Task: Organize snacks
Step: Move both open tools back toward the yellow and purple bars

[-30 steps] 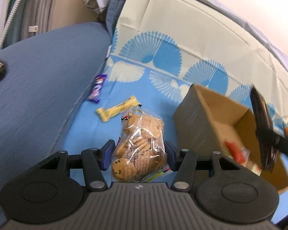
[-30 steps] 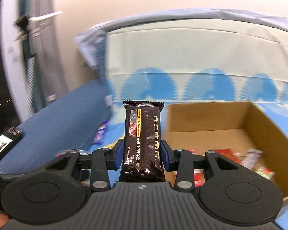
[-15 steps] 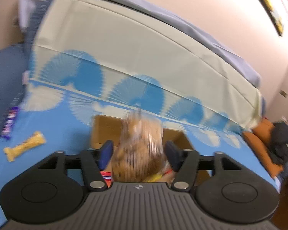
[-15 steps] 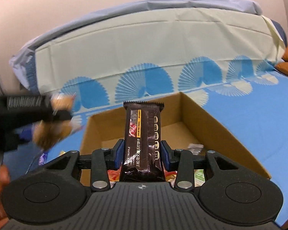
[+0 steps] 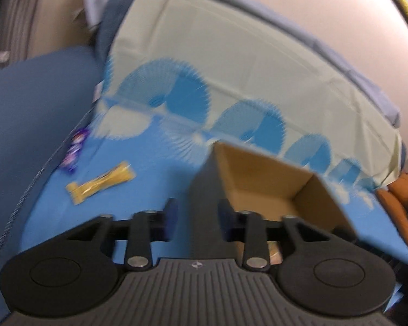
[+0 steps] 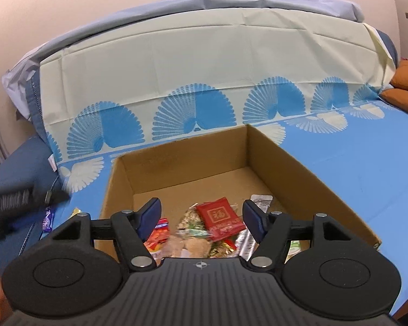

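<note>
An open cardboard box [image 6: 299, 168] sits on the blue cloth, also in the left wrist view [image 5: 261, 179]. It holds several snack packets, among them a red packet [image 6: 220, 217] and the cookie bag [image 6: 193, 244]. My right gripper [image 6: 201, 218] is open and empty, just above the box's near side. My left gripper [image 5: 195, 217] is open and empty, to the left of the box's near corner; it shows blurred in the right wrist view [image 6: 19, 201]. A yellow snack bar [image 5: 100, 182] and a purple packet [image 5: 74, 149] lie on the cloth left of the box.
A cream and blue fan-patterned cloth [image 6: 204, 76] rises behind the box over a sofa back. A dark blue cushion [image 5: 27, 125] lies to the left. Orange cushions [image 6: 405, 87] are at the far right.
The left gripper let go of the cookie bag and swung back left. The right gripper opened and the dark chocolate bar is gone from it. The cookie bag now lies in the box.
</note>
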### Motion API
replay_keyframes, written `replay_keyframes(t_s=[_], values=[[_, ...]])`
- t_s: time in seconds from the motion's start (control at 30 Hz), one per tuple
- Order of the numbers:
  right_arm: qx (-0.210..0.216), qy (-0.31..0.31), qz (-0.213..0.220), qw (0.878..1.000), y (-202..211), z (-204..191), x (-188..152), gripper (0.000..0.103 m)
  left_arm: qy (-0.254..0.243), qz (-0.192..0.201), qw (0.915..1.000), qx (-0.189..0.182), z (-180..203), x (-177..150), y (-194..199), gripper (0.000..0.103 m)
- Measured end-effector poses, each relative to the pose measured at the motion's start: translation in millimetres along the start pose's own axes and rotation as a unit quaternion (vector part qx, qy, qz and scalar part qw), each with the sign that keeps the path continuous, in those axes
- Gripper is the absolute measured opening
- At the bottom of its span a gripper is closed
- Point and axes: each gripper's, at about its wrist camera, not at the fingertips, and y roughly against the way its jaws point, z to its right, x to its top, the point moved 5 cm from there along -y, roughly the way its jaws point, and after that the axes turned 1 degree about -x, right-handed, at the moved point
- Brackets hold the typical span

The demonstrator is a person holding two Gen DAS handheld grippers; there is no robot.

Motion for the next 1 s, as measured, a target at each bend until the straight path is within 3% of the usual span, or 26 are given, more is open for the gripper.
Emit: replay_keyframes(t_s=[0.13,0.27,0.53,0.67,0.77,0.83,1.0], values=[[0.015,0.018,0.010,1.000,3,-19,-3,0.062,0.005,-0.009,0.9995,0.030,-42,-9,5,0.025],[0.054,0.037,0.022,0.998,9,-43,-7,0.034,0.008,-0.005,0.9983,0.057,-67,-8,2,0.025],[0.121,0.082,0.041,0.988,24,-88,-13,0.032,-0.057,0.027,0.9903,0.124,-79,28,-41,0.028],[0.132,0.081,0.031,0.987,22,-96,-16,0.032,-0.109,0.028,0.9787,0.172,-92,45,-87,0.028],[0.137,0.077,0.021,0.987,19,-96,-17,0.032,-0.157,0.014,0.9619,0.223,-106,48,-127,0.031],[0.137,0.075,0.014,0.988,17,-96,-19,0.032,-0.177,-0.001,0.9514,0.252,-116,48,-152,0.042],[0.140,0.064,0.007,0.988,13,-94,-18,0.032,-0.241,-0.038,0.9175,0.314,-131,40,-205,0.047]])
